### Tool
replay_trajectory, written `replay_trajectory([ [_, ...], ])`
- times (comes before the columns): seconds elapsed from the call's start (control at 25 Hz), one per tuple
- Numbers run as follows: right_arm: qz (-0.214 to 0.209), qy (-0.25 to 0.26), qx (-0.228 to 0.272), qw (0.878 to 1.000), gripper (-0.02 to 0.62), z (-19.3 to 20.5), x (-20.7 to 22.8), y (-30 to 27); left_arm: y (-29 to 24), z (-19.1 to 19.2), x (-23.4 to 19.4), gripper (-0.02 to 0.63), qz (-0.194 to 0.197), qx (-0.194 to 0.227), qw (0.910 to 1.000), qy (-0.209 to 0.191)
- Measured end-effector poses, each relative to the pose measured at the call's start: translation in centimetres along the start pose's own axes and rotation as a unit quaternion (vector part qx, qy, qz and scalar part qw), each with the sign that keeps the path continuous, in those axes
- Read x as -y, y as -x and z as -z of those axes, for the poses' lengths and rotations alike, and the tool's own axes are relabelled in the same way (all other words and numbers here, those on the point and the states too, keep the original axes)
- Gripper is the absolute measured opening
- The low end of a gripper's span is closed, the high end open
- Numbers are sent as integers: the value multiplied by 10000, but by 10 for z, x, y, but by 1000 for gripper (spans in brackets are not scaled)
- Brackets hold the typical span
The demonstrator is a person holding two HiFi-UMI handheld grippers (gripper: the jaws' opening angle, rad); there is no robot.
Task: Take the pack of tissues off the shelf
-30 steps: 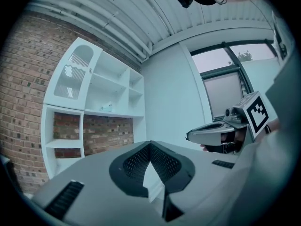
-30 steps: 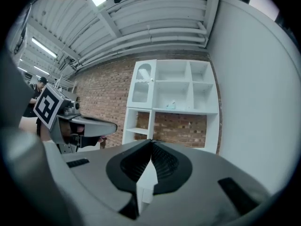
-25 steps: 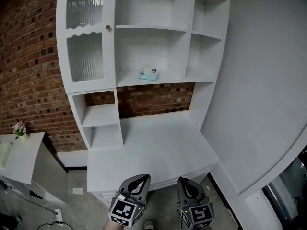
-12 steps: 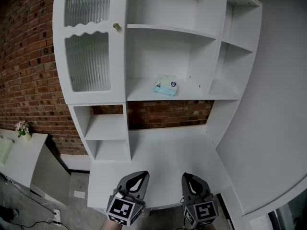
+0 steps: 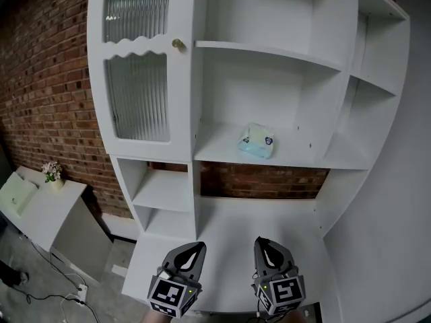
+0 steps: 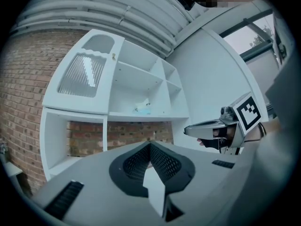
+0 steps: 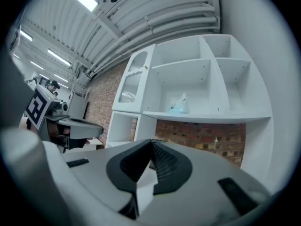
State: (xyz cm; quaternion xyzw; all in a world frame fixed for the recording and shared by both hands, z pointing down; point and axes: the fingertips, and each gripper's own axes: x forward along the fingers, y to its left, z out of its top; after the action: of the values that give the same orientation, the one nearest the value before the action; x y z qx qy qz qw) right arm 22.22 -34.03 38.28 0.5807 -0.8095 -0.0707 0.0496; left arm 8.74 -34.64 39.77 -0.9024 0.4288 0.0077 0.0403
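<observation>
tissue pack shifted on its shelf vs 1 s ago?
No. The tissue pack lies on the same spot of the middle shelf, about midway between its side walls. Its drift in the head view is the camera moving.

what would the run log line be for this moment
stage: pre-grasp | left gripper: shut, empty | right gripper: shut, empty | pack of tissues: on shelf, untouched, far from both grippers

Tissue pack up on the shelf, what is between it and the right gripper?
In the head view, only bare white desktop and a strip of brick wall under the shelf lie between the right gripper and the tissue pack.
</observation>
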Motion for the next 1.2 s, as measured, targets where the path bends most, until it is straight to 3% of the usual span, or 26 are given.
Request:
replay_trajectory([
  [0.16,-59,52,216,9997,8,-20,29,-25,-20,-8,-6,14,-251,15,9997,-47],
  [0.56,-163,371,424,9983,8,-73,83,-80,-64,-22,-6,14,-376,100,9990,-200],
  [0.6,-174,404,423,9981,18,-78,85,-87,-67,-23,-7,14,-382,87,9990,-227],
  [0.68,-168,490,436,9977,126,-88,91,-102,-70,-23,-8,14,-407,63,9988,-258],
  [0.84,62,559,428,9975,203,-104,113,-134,-73,-20,-11,14,-446,20,9988,-202],
  [1.08,188,461,288,9983,202,-115,135,-168,-72,-18,-16,14,-511,-10,9984,-232],
  [1.2,167,480,181,9985,146,-117,139,-175,-72,-18,-20,14,-545,-10,9982,-244],
])
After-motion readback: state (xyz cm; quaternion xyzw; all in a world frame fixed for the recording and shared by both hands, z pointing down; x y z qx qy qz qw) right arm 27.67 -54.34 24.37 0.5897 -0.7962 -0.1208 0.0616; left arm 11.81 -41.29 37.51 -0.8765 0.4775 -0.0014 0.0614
